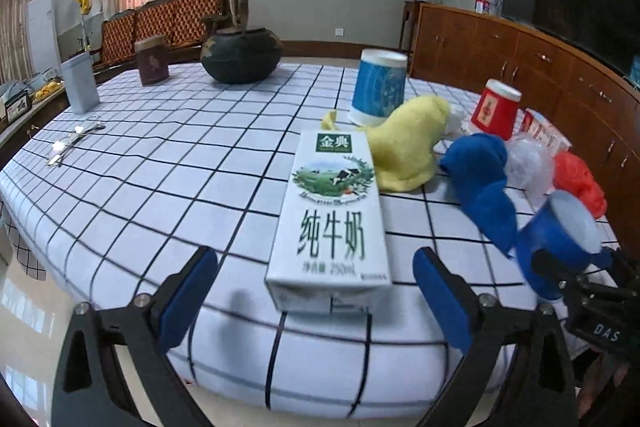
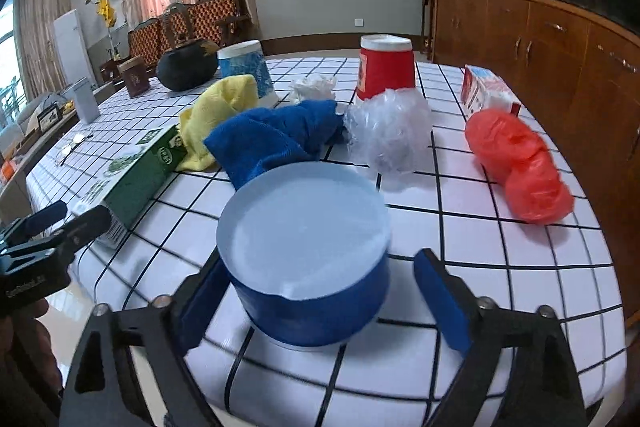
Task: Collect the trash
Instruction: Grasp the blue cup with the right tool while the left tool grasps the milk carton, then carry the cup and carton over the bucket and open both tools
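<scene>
A white milk carton [image 1: 330,223] lies flat beside an upturned blue cup [image 2: 310,259] on the checked tablecloth [image 1: 160,163].

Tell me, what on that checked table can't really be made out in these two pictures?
- Crumpled white paper: mostly hidden behind the yellow cloth in the left wrist view.
- Small red-and-white carton: print too small in both views.
- Upturned blue cup: its open end faces the table, so the inside is hidden.
- Glasses: small and far off, details unclear.
</scene>
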`<move>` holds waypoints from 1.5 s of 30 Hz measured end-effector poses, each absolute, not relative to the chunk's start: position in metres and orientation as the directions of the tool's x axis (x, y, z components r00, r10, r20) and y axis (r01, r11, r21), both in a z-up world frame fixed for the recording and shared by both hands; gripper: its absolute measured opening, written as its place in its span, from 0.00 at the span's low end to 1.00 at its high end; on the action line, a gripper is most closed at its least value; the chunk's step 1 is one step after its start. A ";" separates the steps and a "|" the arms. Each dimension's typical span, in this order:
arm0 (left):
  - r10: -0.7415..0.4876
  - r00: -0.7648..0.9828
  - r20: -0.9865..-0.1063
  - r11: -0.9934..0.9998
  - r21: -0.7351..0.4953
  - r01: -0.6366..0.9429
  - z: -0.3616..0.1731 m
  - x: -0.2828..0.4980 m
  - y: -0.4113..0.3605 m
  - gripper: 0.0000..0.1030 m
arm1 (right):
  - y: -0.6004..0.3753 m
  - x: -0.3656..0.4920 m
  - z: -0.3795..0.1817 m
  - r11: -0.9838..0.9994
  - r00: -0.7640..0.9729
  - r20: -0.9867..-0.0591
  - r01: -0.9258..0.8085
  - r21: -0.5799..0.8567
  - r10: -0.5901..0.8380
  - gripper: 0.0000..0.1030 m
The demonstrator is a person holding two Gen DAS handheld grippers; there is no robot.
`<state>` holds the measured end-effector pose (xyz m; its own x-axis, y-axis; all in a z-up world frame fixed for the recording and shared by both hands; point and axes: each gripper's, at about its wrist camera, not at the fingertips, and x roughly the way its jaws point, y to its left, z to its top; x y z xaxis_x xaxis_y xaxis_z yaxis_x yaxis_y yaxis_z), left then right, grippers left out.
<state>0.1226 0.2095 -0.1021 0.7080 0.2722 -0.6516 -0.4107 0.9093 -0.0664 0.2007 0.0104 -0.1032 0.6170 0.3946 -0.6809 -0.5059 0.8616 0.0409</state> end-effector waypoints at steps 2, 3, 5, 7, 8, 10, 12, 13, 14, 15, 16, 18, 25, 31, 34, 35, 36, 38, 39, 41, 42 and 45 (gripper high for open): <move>0.270 0.703 -0.659 0.907 -0.071 -0.415 -0.105 0.127 0.214 0.90 | 0.012 0.205 -0.105 0.864 0.619 -0.682 -0.502 0.039 0.390 0.83; 0.266 0.701 -0.661 0.907 -0.074 -0.414 -0.105 0.130 0.216 0.86 | 0.012 0.206 -0.106 0.865 0.620 -0.682 -0.500 0.037 0.388 0.82; 0.251 0.696 -0.673 0.910 -0.082 -0.407 -0.107 0.135 0.218 0.74 | 0.010 0.207 -0.106 0.865 0.624 -0.678 -0.500 0.037 0.389 0.79; 0.223 0.701 -0.678 0.912 -0.109 -0.396 -0.108 0.137 0.219 0.56 | 0.009 0.209 -0.105 0.862 0.622 -0.677 -0.506 0.038 0.394 0.79; 0.222 0.714 -0.665 0.911 -0.121 -0.395 -0.104 0.134 0.218 0.55 | 0.009 0.209 -0.104 0.859 0.619 -0.676 -0.510 0.040 0.399 0.79; 0.231 0.729 -0.644 0.914 -0.112 -0.389 -0.098 0.129 0.212 0.54 | 0.008 0.209 -0.103 0.857 0.623 -0.669 -0.514 0.040 0.405 0.78; 0.235 0.744 -0.626 0.918 -0.109 -0.382 -0.091 0.124 0.207 0.54 | 0.004 0.207 -0.098 0.855 0.631 -0.656 -0.517 0.044 0.415 0.78; 0.233 0.749 -0.620 0.920 -0.109 -0.377 -0.089 0.122 0.204 0.54 | 0.002 0.207 -0.096 0.855 0.634 -0.651 -0.516 0.047 0.418 0.78; 0.229 0.754 -0.615 0.922 -0.110 -0.370 -0.085 0.120 0.201 0.54 | -0.001 0.206 -0.092 0.858 0.641 -0.643 -0.511 0.051 0.420 0.78; 0.225 0.759 -0.611 0.925 -0.110 -0.362 -0.082 0.118 0.197 0.54 | -0.004 0.205 -0.090 0.860 0.645 -0.639 -0.507 0.053 0.420 0.78; 0.222 0.763 -0.607 0.928 -0.110 -0.357 -0.079 0.116 0.194 0.54 | -0.007 0.204 -0.087 0.862 0.649 -0.635 -0.503 0.056 0.420 0.78; 0.208 0.773 -0.599 0.933 -0.117 -0.341 -0.072 0.113 0.186 0.54 | -0.014 0.202 -0.081 0.870 0.662 -0.624 -0.489 0.061 0.416 0.78; 0.155 0.806 -0.571 0.958 -0.111 -0.263 -0.049 0.106 0.149 0.54 | -0.054 0.192 -0.057 0.893 0.706 -0.587 -0.445 0.066 0.396 0.78; 0.093 0.826 -0.556 0.976 -0.115 -0.187 -0.039 0.106 0.113 0.54 | -0.103 0.183 -0.040 0.920 0.746 -0.566 -0.387 0.059 0.350 0.78; 0.056 0.835 -0.548 0.984 -0.112 -0.140 -0.034 0.107 0.091 0.54 | -0.127 0.177 -0.032 0.933 0.766 -0.556 -0.355 0.054 0.323 0.78; 0.045 0.837 -0.546 0.986 -0.111 -0.125 -0.033 0.108 0.086 0.54 | -0.137 0.175 -0.030 0.939 0.773 -0.553 -0.341 0.053 0.311 0.78; 0.031 0.840 -0.542 0.988 -0.109 -0.106 -0.031 0.109 0.077 0.54 | -0.144 0.173 -0.027 0.943 0.778 -0.550 -0.330 0.051 0.303 0.78; 0.005 0.845 -0.535 0.992 -0.106 -0.074 -0.029 0.111 0.063 0.54 | -0.159 0.170 -0.024 0.951 0.789 -0.545 -0.306 0.052 0.284 0.78; -0.010 0.847 -0.532 0.993 -0.108 -0.055 -0.028 0.111 0.056 0.54 | -0.168 0.169 -0.022 0.955 0.795 -0.542 -0.293 0.052 0.274 0.78; -0.039 0.847 -0.530 0.994 -0.111 -0.024 -0.026 0.113 0.043 0.54 | -0.187 0.166 -0.019 0.964 0.806 -0.539 -0.261 0.049 0.246 0.78; -0.055 0.846 -0.530 0.994 -0.112 -0.005 -0.026 0.115 0.036 0.54 | -0.196 0.164 -0.018 0.967 0.809 -0.539 -0.249 0.048 0.235 0.78; -0.103 0.842 -0.530 0.992 -0.114 0.049 -0.026 0.119 0.012 0.54 | -0.221 0.160 -0.017 0.977 0.817 -0.541 -0.208 0.044 0.198 0.78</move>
<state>0.1185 0.0118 -0.0256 0.8420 -0.1026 -0.5296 0.0489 0.9922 -0.1143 0.1597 -0.2206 -0.0171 0.8171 0.1984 -0.5413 -0.2082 0.9771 0.0437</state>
